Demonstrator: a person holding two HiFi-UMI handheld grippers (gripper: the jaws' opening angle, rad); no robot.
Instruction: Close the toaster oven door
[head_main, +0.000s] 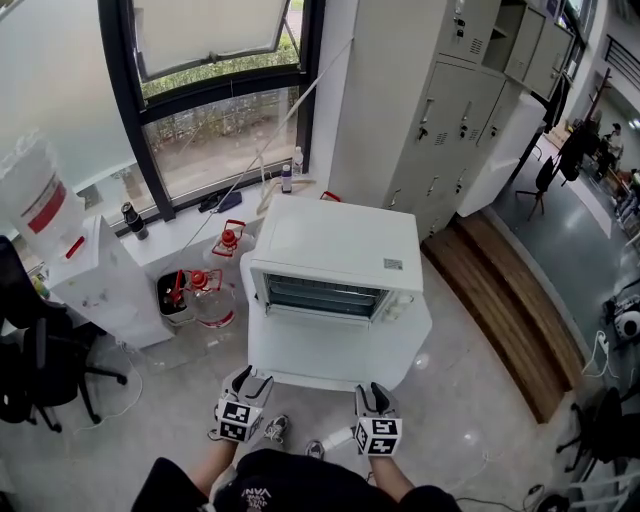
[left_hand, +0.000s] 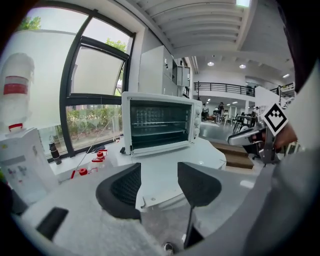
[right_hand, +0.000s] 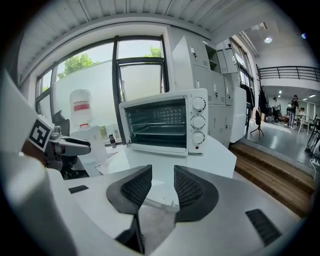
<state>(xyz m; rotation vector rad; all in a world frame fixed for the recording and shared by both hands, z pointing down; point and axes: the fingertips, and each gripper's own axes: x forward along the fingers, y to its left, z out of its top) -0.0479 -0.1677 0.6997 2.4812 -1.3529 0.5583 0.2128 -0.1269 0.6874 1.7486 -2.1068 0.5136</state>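
A white toaster oven (head_main: 335, 245) stands on a white table (head_main: 340, 365). Its door (head_main: 322, 314) is folded down in front, and the wire racks inside show. The left gripper view has the oven (left_hand: 160, 122) straight ahead; in the right gripper view the oven (right_hand: 165, 122) shows its three knobs at the right. My left gripper (head_main: 250, 385) hovers at the table's near edge, left of centre, jaws open and empty (left_hand: 159, 182). My right gripper (head_main: 372, 395) hangs beside it at the near edge, also open with nothing between its pads (right_hand: 157, 187). Both stand well short of the door.
A water dispenser (head_main: 90, 275) with a bottle on top stands to the left. Red-capped jugs (head_main: 205, 290) sit on the floor by the window. Grey lockers (head_main: 450, 110) are behind the oven, a wooden step (head_main: 510, 310) is to the right, and a black office chair (head_main: 40, 370) is at far left.
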